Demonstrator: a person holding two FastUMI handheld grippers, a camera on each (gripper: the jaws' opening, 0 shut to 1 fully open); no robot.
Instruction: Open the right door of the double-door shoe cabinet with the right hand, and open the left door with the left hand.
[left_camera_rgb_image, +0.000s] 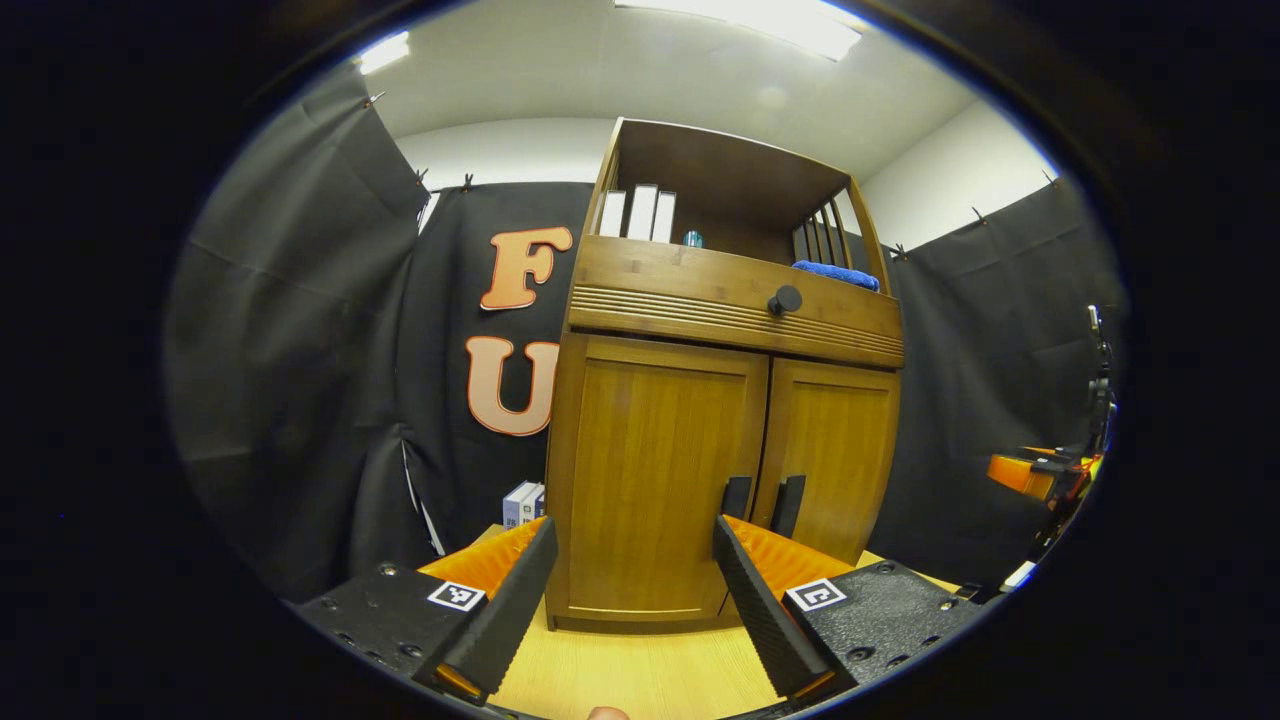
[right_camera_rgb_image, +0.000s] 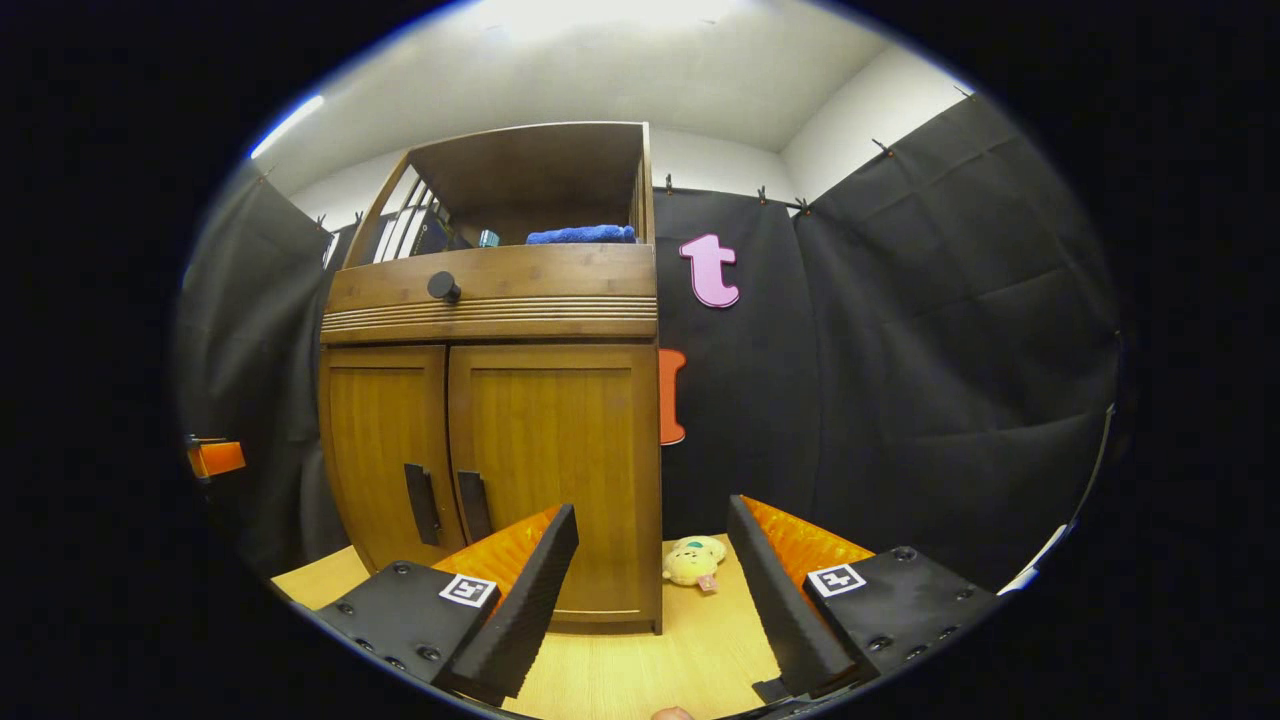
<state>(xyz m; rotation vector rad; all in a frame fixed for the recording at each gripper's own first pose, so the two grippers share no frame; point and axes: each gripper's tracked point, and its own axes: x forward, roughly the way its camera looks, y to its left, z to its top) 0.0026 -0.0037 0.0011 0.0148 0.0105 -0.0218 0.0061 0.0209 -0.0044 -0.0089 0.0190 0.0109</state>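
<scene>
The wooden shoe cabinet (left_camera_rgb_image: 730, 320) stands on a pale wood floor, both doors shut. In the left gripper view its left door (left_camera_rgb_image: 655, 470) and right door (left_camera_rgb_image: 835, 450) meet at two dark vertical handles (left_camera_rgb_image: 737, 497) (left_camera_rgb_image: 788, 505). My left gripper (left_camera_rgb_image: 634, 530) is open, a short way in front of the left door and touching nothing. In the right gripper view the right door (right_camera_rgb_image: 555, 450) and its handle (right_camera_rgb_image: 474, 505) lie left of centre. My right gripper (right_camera_rgb_image: 652, 510) is open before the cabinet's right corner and holds nothing.
Above the doors is a drawer with a round dark knob (left_camera_rgb_image: 785, 299). The open shelf on top holds white books (left_camera_rgb_image: 640, 212) and a blue cloth (right_camera_rgb_image: 582, 234). A small plush toy (right_camera_rgb_image: 693, 562) lies on the floor right of the cabinet, and small boxes (left_camera_rgb_image: 522, 503) stand left of it.
</scene>
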